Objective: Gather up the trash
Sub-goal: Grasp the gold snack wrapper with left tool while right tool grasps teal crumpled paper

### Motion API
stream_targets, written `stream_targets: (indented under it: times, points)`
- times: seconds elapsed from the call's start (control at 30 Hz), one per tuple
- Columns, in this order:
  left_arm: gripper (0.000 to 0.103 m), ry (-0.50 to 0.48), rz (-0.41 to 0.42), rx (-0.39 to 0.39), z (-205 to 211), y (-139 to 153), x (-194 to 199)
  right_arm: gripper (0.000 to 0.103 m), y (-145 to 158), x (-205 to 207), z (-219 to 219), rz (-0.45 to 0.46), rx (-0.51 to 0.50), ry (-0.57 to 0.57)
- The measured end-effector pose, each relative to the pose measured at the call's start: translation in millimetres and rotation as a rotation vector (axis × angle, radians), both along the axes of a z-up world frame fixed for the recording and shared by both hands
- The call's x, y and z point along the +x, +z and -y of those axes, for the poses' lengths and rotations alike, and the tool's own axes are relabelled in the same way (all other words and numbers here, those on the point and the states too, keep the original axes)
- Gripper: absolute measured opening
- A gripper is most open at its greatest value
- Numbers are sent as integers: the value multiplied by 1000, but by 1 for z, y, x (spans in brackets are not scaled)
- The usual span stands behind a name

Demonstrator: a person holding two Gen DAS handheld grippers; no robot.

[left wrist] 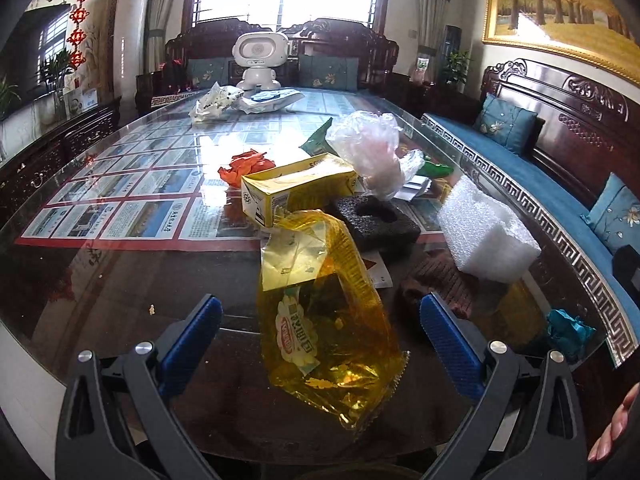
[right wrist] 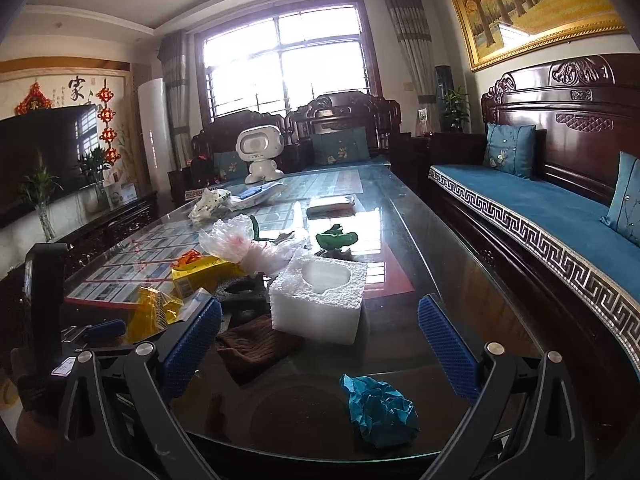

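Observation:
A yellow plastic snack wrapper lies on the glass table between the fingers of my open left gripper; I cannot tell whether they touch it. Behind it are a yellow carton, black foam, white foam block, clear plastic bag and orange scrap. My right gripper is open and empty, above the table's near edge. A crumpled blue paper ball lies just before it, with a brown cloth and the white foam block beyond.
A white toy robot and white bags stand at the table's far end. A green scrap lies mid-table. A blue-cushioned wooden bench runs along the right. A TV cabinet is on the left.

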State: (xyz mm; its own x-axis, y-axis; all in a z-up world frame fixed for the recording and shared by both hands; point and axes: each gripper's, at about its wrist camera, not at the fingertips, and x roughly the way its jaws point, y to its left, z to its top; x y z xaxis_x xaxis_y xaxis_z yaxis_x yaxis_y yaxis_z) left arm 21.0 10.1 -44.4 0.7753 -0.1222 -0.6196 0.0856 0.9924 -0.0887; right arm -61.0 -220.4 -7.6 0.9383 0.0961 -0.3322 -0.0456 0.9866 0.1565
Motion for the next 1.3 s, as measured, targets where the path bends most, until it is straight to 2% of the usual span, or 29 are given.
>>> stream_targets:
  times: [0.17,0.23,0.33,0.37,0.4,0.43,0.5,0.57,0.63,0.7,0.93,1.2,1.3]
  points:
    - [99,-9,-19,-33,-3,-3,10,95,-1,1,0,-7,-6,-5]
    - [96,-6,-19,-32,-3,-5,13,95,-2,2,1,-12,-4,-5]
    - [75,-19,-24,-31,-4,-8,15,95,-2,3,2,-16,-5,-8]
    - [61,-31,-33,-43,-5,-9,16,95,-3,3,2,-17,-5,-9]
    - [53,-41,-46,-60,-7,-11,17,95,-3,3,3,-20,-5,-10]
    - [50,-50,-55,-75,-9,-13,18,95,-4,4,3,-24,-5,-11]
    - [37,-64,-56,-106,-13,-15,19,95,-5,6,4,-33,-7,-13]
    - [28,-75,-44,-122,-15,-14,18,95,-7,7,5,-44,-4,-9]
    - [26,-83,-25,-138,-17,-12,16,95,-9,6,7,-53,4,-3]
    - [18,-89,3,-137,-18,-9,12,95,-12,3,8,-60,11,-7]
    - [16,-111,68,-126,-23,-1,-9,95,-30,-10,14,-90,-2,-23]
    - [16,-159,106,-143,-25,15,-30,95,-40,0,14,-142,-37,-45]
    - [16,-174,114,-150,-23,19,-34,88,-48,8,12,-179,-59,-48]
